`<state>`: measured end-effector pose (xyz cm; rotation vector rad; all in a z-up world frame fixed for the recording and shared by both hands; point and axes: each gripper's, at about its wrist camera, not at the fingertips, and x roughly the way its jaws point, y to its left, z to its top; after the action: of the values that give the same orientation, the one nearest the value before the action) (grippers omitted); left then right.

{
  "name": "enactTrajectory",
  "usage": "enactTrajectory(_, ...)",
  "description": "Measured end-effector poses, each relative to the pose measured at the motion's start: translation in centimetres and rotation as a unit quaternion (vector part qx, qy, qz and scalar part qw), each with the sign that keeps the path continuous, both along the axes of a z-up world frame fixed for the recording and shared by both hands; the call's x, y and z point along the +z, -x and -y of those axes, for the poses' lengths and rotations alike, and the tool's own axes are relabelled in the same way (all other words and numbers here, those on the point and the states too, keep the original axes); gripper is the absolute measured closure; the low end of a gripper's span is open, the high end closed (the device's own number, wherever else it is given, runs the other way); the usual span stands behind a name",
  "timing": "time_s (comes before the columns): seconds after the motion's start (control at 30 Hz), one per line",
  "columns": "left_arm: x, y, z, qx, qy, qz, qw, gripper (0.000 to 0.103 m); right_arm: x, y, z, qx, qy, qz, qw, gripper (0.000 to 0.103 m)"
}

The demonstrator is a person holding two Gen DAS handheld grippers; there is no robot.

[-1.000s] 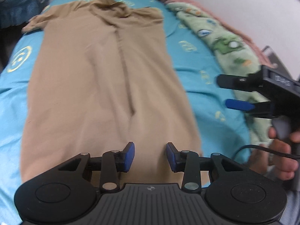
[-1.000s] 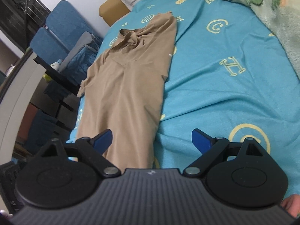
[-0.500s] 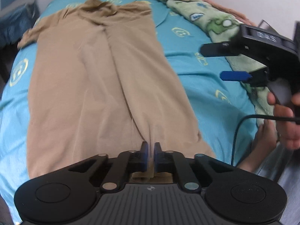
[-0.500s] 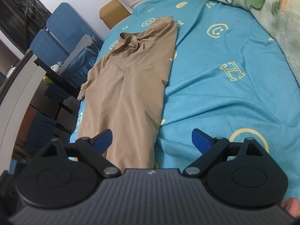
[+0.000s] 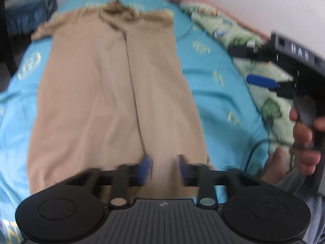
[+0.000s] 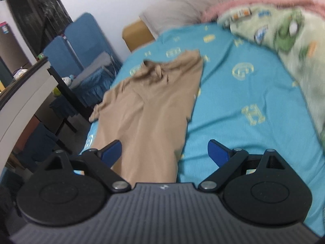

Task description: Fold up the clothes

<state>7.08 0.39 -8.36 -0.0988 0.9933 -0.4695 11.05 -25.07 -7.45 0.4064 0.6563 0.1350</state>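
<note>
A tan garment (image 5: 113, 101) lies lengthwise on the blue bed sheet (image 5: 213, 101), its sides folded in to a long strip with a seam down the middle. My left gripper (image 5: 163, 167) hovers over the garment's near hem, its jaws opening, with cloth below them but no pad pressing on it. In the right wrist view the same garment (image 6: 150, 109) stretches away at the left. My right gripper (image 6: 164, 152) stands wide open above its near end and the sheet (image 6: 243, 101), holding nothing. From the left wrist view, the right gripper (image 5: 249, 65) shows at the right, held by a hand (image 5: 304, 140).
A green patterned blanket (image 6: 284, 36) is heaped along the bed's right side, with a grey pillow (image 6: 186, 10) at the head. Blue chairs (image 6: 81, 46) and a desk (image 6: 24, 93) stand off the bed's left edge. A cable (image 5: 254, 152) hangs by the hand.
My left gripper closed over the garment's hem half a second ago and has now spread its jaws again, letting go. Both grippers have risen a little; the right one has tilted up toward the pillow.
</note>
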Motion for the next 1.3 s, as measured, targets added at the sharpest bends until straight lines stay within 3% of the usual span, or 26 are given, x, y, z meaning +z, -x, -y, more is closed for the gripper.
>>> enactTrajectory(0.1, 2.9, -1.0, -0.3, 0.023, -0.024, 0.053, 0.998, 0.026, 1.6, 1.0, -0.1, -0.006, 0.023, 0.049, 0.999, 0.01)
enactTrajectory(0.17, 5.1, -1.8, -0.4, 0.035, -0.04, 0.095, 0.9941, 0.007, 2.6, 1.1, -0.2, -0.005, 0.03, 0.071, 0.997, 0.01)
enactTrajectory(0.27, 7.4, -2.9, -1.6, 0.049, -0.054, 0.159, 0.9845, 0.0, 3.8, 0.1, -0.8, 0.013, 0.038, 0.084, 0.996, 0.01)
enactTrajectory(0.33, 7.7, -3.4, -2.9, 0.063, -0.054, 0.172, 0.9816, 0.0, 4.4, -1.0, -1.8, 0.037, 0.045, 0.081, 0.995, 0.01)
enactTrajectory(0.47, 6.1, -4.4, -6.5, 0.108, -0.047, 0.156, 0.9808, 0.0, 4.9, -5.1, -6.2, 0.096, 0.096, 0.069, 0.988, 0.01)
enactTrajectory(0.6, 5.4, -5.2, -10.8, 0.136, -0.039, 0.136, 0.9805, 0.0, 4.0, -11.9, -12.6, 0.161, 0.13, 0.056, 0.977, 0.01)
enactTrajectory(0.7, 4.5, -5.6, -13.2, 0.153, -0.04, 0.128, 0.9791, 0.0, 2.0, -17.6, -17.7, 0.212, 0.133, 0.035, 0.968, 0.01)
enactTrajectory(0.87, 2.2, -7.3, -15.5, 0.168, -0.045, 0.111, 0.9785, 0.0, -2.5, -26.0, -26.6, 0.268, 0.183, 0.012, 0.946, 0.01)
enactTrajectory(0.97, 0.6, -8.5, -16.7, 0.179, -0.025, 0.089, 0.9795, 0.0, -5.3, -29.1, -31.1, 0.303, 0.21, 0.014, 0.93, 0.025)
enactTrajectory(1.17, -1.4, -9.9, -17.8, 0.183, -0.004, 0.056, 0.9815, 0.0, -9.9, -32.0, -36.3, 0.336, 0.263, 0.025, 0.904, 0.032)
enactTrajectory(1.2, -1.6, -10.0, -17.9, 0.184, -0.001, 0.052, 0.9816, 0.0, -10.3, -32.3, -36.7, 0.332, 0.269, 0.03, 0.904, 0.044)
enactTrajectory(1.27, -1.7, -10.1, -18.0, 0.186, 0.006, 0.045, 0.9814, 0.0, -10.7, -32.5, -37.1, 0.314, 0.282, 0.043, 0.905, 0.052)
enactTrajectory(1.3, -1.7, -9.9, -18.0, 0.187, 0.01, 0.045, 0.9812, 0.0, -10.8, -32.5, -37.2, 0.306, 0.286, 0.052, 0.907, 0.063)
